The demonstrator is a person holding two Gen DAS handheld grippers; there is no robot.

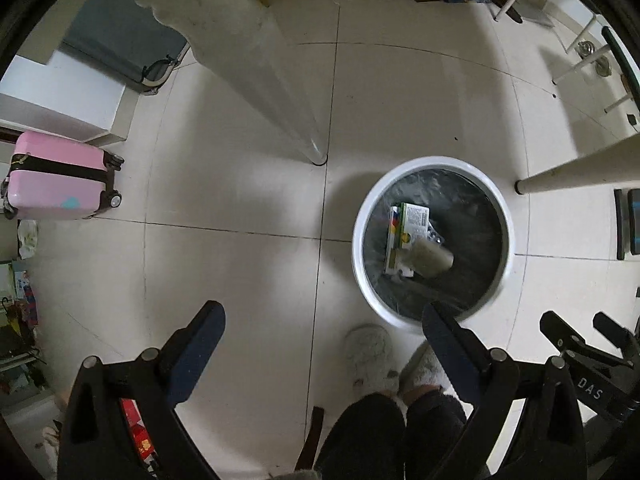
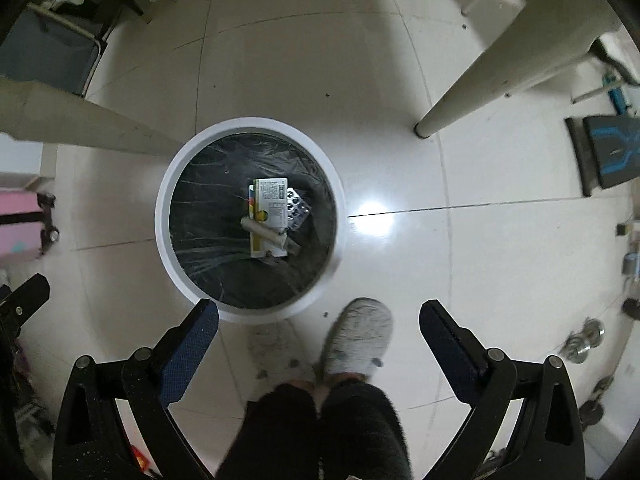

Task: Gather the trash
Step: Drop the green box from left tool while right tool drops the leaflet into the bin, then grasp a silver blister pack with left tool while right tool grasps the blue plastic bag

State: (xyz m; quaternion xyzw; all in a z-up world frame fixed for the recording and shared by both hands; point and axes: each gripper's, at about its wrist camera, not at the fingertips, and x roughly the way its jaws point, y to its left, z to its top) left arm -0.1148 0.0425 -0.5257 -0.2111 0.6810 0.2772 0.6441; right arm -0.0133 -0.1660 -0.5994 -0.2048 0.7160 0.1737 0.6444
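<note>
Both claws held wide and empty above a lined white bin with trash already inside.

Left claw (image 1: 322, 320) is spread wide with nothing gripped; right claw (image 2: 319, 316) is likewise wide and empty. The white bin (image 2: 166, 184) stands on the tiled floor (image 2: 400, 80), lined with a black bag (image 2: 208, 184). At the bottom of the bin are seen a white-green carton (image 2: 272, 204), a blister pack (image 2: 298, 208) just beside it, and a cardboard tube (image 2: 266, 234) lying across the carton. In the left wrist view the bin (image 1: 360, 232) sits between two pale desk legs (image 1: 280, 92); a pink suitcase (image 1: 56, 176) lies well apart to the left. Grey slippers (image 2: 356, 336) are seen just beside the bin.
</note>
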